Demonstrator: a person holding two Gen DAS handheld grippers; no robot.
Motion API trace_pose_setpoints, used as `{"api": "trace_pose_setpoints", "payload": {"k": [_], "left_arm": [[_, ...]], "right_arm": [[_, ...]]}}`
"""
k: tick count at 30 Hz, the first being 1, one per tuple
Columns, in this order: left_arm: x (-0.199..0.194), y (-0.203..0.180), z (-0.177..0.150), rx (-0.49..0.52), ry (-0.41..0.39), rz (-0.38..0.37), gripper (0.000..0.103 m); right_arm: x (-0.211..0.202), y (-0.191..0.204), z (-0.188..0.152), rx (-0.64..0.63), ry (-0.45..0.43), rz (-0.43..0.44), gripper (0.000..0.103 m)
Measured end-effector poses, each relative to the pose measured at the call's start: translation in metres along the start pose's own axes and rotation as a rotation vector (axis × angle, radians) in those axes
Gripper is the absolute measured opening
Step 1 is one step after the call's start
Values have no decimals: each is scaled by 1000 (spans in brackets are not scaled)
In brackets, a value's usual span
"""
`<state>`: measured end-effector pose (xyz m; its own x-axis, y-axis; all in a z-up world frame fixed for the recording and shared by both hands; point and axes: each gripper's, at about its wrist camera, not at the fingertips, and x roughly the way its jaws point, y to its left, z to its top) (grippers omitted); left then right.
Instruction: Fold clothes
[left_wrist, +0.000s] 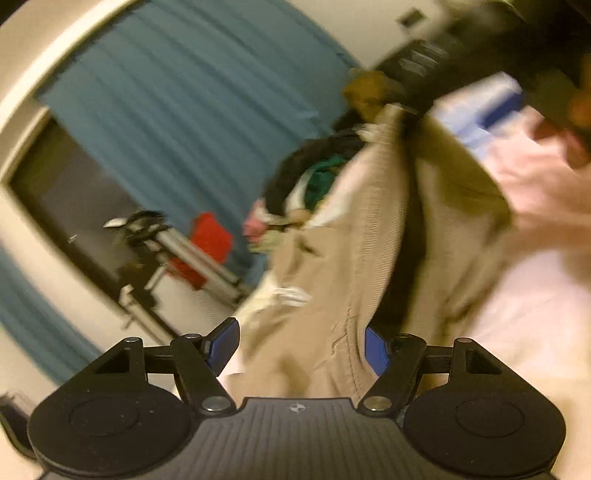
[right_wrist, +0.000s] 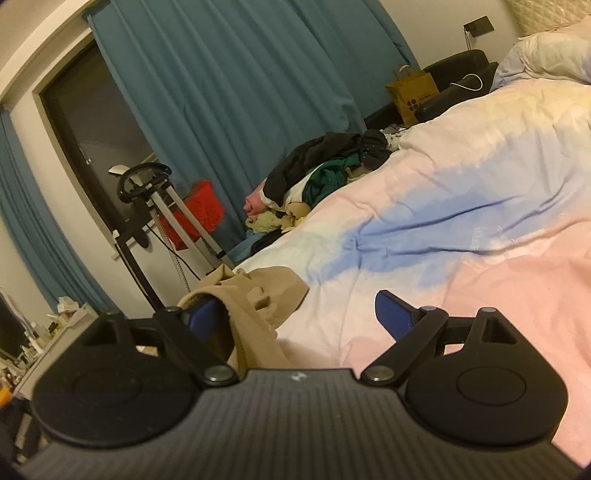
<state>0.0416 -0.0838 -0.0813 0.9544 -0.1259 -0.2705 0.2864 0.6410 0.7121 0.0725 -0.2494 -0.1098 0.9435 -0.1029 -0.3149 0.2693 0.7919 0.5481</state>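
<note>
A: Left gripper (left_wrist: 302, 349), fingers spread, tan garment (left_wrist: 354, 236) lying between the pads; nothing pinched. Correct?

B: Correct. My left pads stand clear of the cloth on both sides. My right gripper (right_wrist: 303, 317) is spread too; a tan fold drapes over its left finger (right_wrist: 202, 314) but is not clamped. The garment rests on the duvet (right_wrist: 461, 206), near the bed's edge.

A: The left view is blurred. What shows at upper right there?

B: A bare hand (left_wrist: 546, 184) against the cloth, under a dark blurred shape, perhaps my other gripper; I cannot tell more.

A: Risks from here?

B: In my judgement, three. The garment lies close to the edge, so a careless tug could drag it off the bed. The fold hooked on my right finger could snag and undo any crease when I pull away. Closing on bunched cloth would catch several layers and fold it crooked.

A: Count, please.

B: Two grippers, four blue pads, all visible. One tan garment in hand. One heap of unfolded clothes (right_wrist: 325, 166) at the far side of the bed; items within it too tangled to count. One duvet, one brown paper bag (right_wrist: 412, 92), one red bag (right_wrist: 195, 216)
</note>
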Motion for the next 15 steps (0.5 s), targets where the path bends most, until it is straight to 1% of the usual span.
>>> {"api": "trace_pose_setpoints", "payload": {"k": [1,4,7,8,10,13,14,15], "left_arm": [[-3,11,2,-43,-18,35,73],[-15,41,10,-183,-87,100,76],[-20,70,17,-326,-130,97,76],[-19,78,19,-364,-131,93,76],[-16,92,21,-432,-125,83,76],[-12,109,19,-514,-92,61,76],[-10,116,15,-544,-80,49,76],[-5,126,13,-568,-73,32,76]], "right_arm": [[1,0,0,0,5,-5,90],[5,-2,-2,-5,45,-22,90],[8,0,-5,-42,124,-20,90],[7,1,-6,-62,159,-14,90],[5,4,-6,-102,224,-3,90],[-9,4,3,-159,288,9,90],[-16,1,8,-160,281,6,90],[-24,-4,16,-143,249,-3,90]]}}
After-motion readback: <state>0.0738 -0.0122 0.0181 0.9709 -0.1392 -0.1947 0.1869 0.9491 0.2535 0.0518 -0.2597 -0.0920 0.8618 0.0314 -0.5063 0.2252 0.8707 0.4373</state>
